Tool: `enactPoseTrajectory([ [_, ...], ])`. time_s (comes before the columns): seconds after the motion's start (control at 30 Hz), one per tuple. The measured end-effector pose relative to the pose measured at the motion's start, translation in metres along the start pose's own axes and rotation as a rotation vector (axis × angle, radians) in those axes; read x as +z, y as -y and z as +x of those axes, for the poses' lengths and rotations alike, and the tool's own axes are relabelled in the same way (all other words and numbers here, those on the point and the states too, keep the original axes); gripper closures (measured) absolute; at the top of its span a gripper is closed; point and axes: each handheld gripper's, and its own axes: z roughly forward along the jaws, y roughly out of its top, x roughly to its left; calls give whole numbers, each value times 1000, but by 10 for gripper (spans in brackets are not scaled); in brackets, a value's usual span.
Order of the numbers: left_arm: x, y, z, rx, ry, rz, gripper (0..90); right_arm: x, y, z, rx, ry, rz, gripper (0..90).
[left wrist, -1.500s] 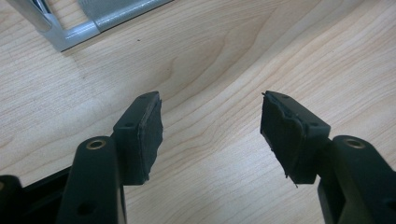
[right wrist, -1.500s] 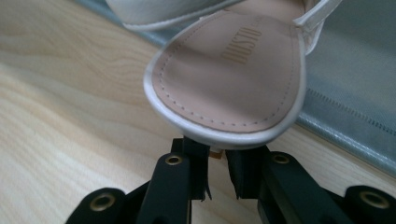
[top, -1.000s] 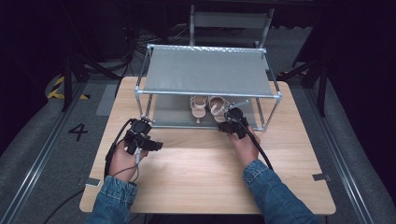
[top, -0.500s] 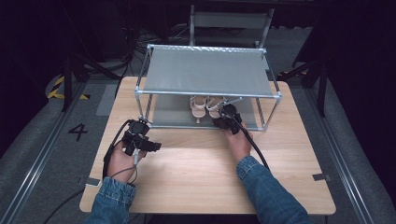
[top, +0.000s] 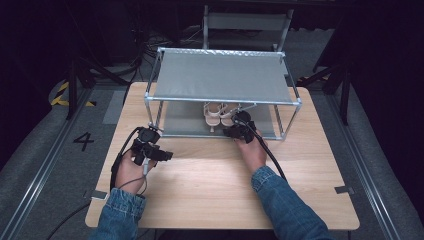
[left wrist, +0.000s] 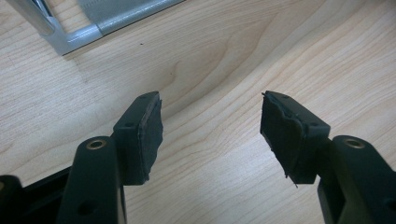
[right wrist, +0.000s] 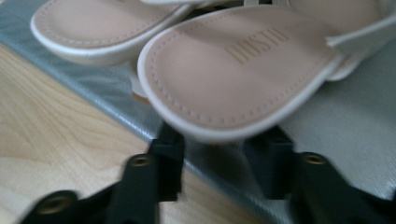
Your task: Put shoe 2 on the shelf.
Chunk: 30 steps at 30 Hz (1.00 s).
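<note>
Resting on the wooden table (top: 210, 185), well left of the rack's front corner: left gripper (top: 150, 148), jaws spread wide over bare wood and gripping nothing, pads (left wrist: 150, 135) hanging clear of the grain, a grey corner of the rack's foot (left wrist: 77, 39) lying beyond them. Reaching in under the grey shelf rack (top: 222, 75), at the front edge of its lower shelf (right wrist: 336, 135): right gripper (top: 239, 129), jaws parted, their tips passing beneath the heel of the nearer beige sandal (right wrist: 233, 70), not closing on it. Sitting side by side on that lower shelf: the pair of sandals (top: 218, 114), heels facing the person, the second sandal (right wrist: 102, 25) touching the first.
</note>
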Motion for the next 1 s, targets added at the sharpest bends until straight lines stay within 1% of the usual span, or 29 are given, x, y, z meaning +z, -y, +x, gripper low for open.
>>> enactPoseTrajectory([
  [0.07,0,-1,0,4,1,-1,393,-3,1,0,-4,1,-2,535],
  [0.13,0,-1,-1,1,2,-3,392,-12,3,0,-20,5,-9,523],
  [0.17,0,-1,-2,1,4,-1,392,-19,5,0,-24,20,-10,522],
  [0.2,0,-1,-2,3,2,-6,392,-23,6,-1,-42,18,-22,521],
  [0.23,0,-1,-3,6,-2,-8,392,-31,8,-2,-45,15,-23,520],
  [0.27,0,-1,-3,12,0,1,392,-37,9,-1,-11,12,-9,518],
  [0.3,0,0,-4,8,-1,2,392,-46,11,-2,-18,9,-16,515],
  [0.33,0,1,-4,9,-4,1,393,-51,11,-4,-38,-2,-31,515],
  [0.4,-2,5,-3,9,-13,5,392,-66,14,-6,-35,-18,-35,513],
  [0.47,-6,9,-3,2,-17,-9,392,-79,18,-9,-38,-34,-37,507],
  [0.5,-7,10,-3,3,-17,-11,392,-90,21,-12,-42,-45,-40,503],
  [0.6,-10,13,-3,6,-21,-14,391,-107,27,-16,-50,-54,-44,502],
  [0.67,-10,13,-3,3,-21,-19,387,-120,33,-20,-45,-56,-36,502],
  [0.7,-10,14,-3,6,-23,-8,385,-126,36,-22,-45,-56,-36,501],
  [0.73,-10,14,-3,6,-23,-8,382,-130,38,-24,-42,-57,-30,500],
  [0.77,-10,14,-2,6,-24,-3,382,-130,38,-24,-42,-57,-30,500],
  [0.9,-8,14,0,3,-23,10,367,-145,52,-34,-35,-43,-8,496],
  [0.97,-8,13,2,12,-28,20,363,-150,57,-38,-32,-33,1,492],
  [1.0,-8,13,2,4,-30,23,362,-153,60,-40,-30,-30,5,491],
])
